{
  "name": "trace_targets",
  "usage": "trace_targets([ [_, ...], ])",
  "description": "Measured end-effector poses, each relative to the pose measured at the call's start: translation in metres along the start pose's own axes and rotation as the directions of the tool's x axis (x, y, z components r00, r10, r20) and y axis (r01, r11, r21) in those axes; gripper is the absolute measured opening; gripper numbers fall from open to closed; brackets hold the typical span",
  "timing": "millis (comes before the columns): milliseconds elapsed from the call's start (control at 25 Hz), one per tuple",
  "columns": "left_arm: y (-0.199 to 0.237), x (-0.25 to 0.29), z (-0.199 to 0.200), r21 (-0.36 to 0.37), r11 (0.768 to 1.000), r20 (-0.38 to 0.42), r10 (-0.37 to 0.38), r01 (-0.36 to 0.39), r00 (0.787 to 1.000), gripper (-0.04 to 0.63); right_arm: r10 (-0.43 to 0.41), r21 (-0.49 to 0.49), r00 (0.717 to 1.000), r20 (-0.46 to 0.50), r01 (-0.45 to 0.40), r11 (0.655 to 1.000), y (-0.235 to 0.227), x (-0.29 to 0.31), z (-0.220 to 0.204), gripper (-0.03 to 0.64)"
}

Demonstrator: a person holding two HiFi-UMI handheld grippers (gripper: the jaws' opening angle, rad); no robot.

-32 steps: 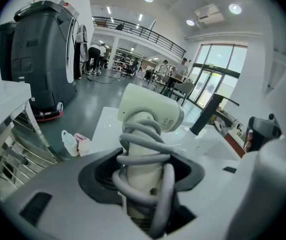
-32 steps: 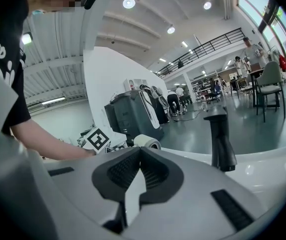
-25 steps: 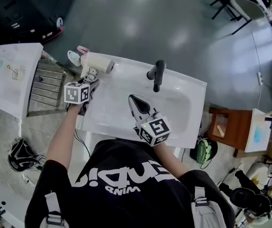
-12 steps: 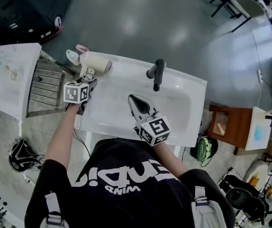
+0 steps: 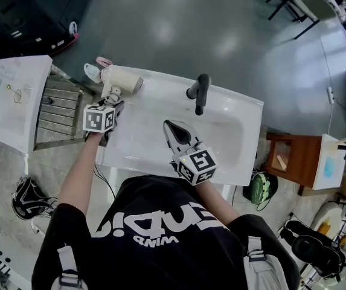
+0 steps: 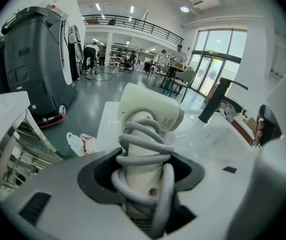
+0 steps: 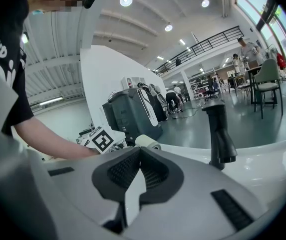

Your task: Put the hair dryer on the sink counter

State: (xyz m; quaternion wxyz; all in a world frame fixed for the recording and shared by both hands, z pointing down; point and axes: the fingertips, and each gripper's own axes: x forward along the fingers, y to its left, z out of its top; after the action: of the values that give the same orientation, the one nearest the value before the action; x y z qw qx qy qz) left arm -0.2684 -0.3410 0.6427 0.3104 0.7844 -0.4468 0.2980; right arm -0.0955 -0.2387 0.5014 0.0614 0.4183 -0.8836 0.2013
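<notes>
A cream hair dryer [image 5: 123, 79] with its grey cord wound round the handle lies over the far left corner of the white sink counter [image 5: 160, 89]. My left gripper [image 5: 113, 96] is shut on that handle. In the left gripper view the dryer [image 6: 150, 109] stands up between the pads of my left gripper [image 6: 143, 169], above the counter [image 6: 110, 124]. I cannot tell whether the dryer rests on the counter. My right gripper [image 5: 174, 128] hovers over the basin, shut and holding nothing; its tips [image 7: 140, 154] meet in the right gripper view.
A dark faucet [image 5: 200, 92] stands at the back of the basin, to the right of the dryer, and the same faucet [image 7: 218, 134] rises ahead of my right gripper. A metal rack [image 5: 58, 110] and a white table [image 5: 9, 98] flank the sink's left. A wooden stool [image 5: 290, 162] stands at the right.
</notes>
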Motion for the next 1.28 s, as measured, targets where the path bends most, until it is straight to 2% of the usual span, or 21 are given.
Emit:
trace_targets([
  [560,-0.0031,0.0012,-0.0013,0.039,0.998,0.001,0.043,-0.043,0.999,0.261,-0.009,0.008,1.0,-0.016,0.01,1.0,-0.003,-0.0019,-0.0048,0.018],
  [960,0.0033,0.004,-0.0055,0.09,0.989,0.0,0.12,-0.12,0.993,0.265,-0.008,0.005,1.0,-0.025,0.008,1.0,-0.0064,0.0001,-0.0068,0.018],
  [1280,-0.0025,0.0074,-0.0083,0.158,0.979,-0.024,0.131,-0.126,0.991,0.345,-0.002,0.004,1.0,-0.031,0.003,1.0,-0.0085,0.0013,-0.0064,0.018],
])
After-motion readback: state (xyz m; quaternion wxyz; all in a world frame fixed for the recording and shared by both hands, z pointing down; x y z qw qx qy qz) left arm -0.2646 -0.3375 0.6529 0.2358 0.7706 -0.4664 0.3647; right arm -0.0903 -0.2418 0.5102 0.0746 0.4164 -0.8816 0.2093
